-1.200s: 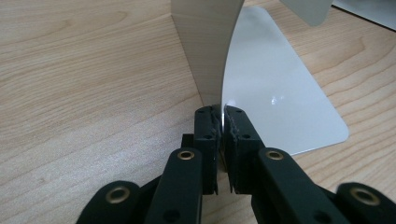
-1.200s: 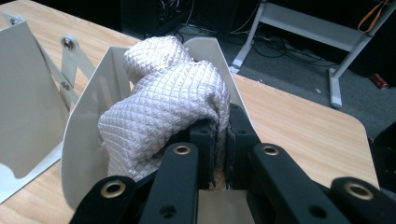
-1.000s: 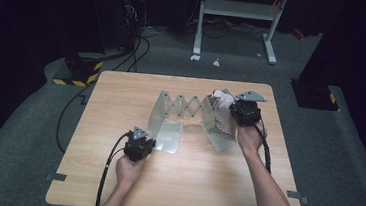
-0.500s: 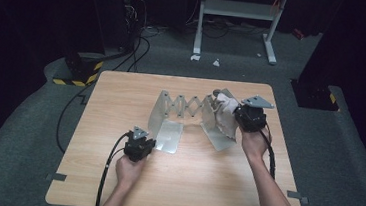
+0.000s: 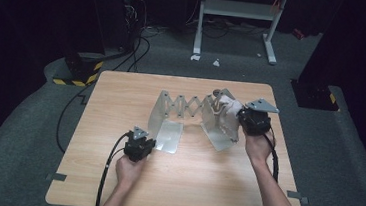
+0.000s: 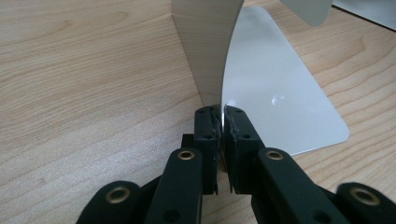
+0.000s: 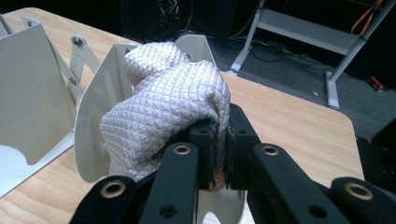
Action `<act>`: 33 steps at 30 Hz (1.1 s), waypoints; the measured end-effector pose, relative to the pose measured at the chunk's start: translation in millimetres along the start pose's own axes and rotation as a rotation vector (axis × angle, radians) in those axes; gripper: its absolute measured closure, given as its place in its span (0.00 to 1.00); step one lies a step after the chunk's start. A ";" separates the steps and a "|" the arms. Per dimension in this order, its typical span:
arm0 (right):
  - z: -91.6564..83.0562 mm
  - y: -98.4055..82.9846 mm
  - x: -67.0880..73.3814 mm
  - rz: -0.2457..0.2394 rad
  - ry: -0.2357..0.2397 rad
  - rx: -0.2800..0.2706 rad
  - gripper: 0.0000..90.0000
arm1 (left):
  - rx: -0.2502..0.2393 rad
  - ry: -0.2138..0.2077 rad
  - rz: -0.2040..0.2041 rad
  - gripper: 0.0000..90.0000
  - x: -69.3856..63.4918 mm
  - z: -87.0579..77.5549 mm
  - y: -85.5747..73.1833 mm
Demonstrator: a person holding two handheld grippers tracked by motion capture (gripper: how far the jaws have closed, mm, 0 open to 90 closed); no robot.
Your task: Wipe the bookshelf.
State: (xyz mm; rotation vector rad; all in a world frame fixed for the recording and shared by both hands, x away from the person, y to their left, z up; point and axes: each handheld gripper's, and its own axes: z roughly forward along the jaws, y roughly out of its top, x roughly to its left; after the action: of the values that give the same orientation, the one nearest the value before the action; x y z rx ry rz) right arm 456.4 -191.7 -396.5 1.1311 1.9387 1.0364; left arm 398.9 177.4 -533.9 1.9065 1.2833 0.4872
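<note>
Behind cloth (image 7: 163,112) — right tongs (image 7: 223,135) tips hidden, bookend plate (image 7: 93,116) part-covered.

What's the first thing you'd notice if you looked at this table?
A shiny metal expandable bookend, with a zigzag scissor link between two end plates, stands in the middle of the wooden table. The right gripper presses a white quilted cloth against the right end plate. The left gripper pinches the edge of the left end plate.

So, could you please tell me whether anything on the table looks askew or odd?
Nothing looks damaged or spilled. The expanding metal bookend sits slightly askew on the table, with the right tool pressing a bunched white cloth against its right plate.
</note>
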 end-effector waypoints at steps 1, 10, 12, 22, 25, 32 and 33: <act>1.5 1.7 1.3 -0.003 0.000 0.002 0.94 | 0.000 0.000 0.001 0.93 0.0 0.0 0.0; 20.6 14.1 6.7 -0.020 0.005 0.028 0.94 | 0.001 0.001 0.001 0.93 -0.1 -0.1 0.0; 24.7 14.8 5.9 -0.013 0.000 0.031 0.94 | 0.002 -0.002 -0.002 0.93 0.2 -0.2 0.0; 32.7 17.9 10.1 -0.032 -0.008 0.039 0.94 | 0.002 -0.002 -0.002 0.93 0.2 -0.2 0.0; 35.3 19.3 9.5 -0.021 -0.001 0.042 0.94 | 0.001 -0.004 -0.004 0.93 0.3 -0.1 0.0; 39.6 21.0 10.7 -0.031 -0.005 0.055 0.94 | 0.001 -0.004 -0.005 0.93 0.4 -0.1 -0.1; 39.4 20.7 11.0 -0.033 -0.005 0.057 0.94 | 0.001 -0.004 -0.005 0.93 0.5 -0.1 -0.1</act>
State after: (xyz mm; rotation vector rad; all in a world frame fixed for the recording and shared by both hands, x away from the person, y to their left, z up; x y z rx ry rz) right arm 492.4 -163.4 -398.6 1.1275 1.9877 0.9654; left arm 399.0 177.9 -533.9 1.9039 1.2849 0.4802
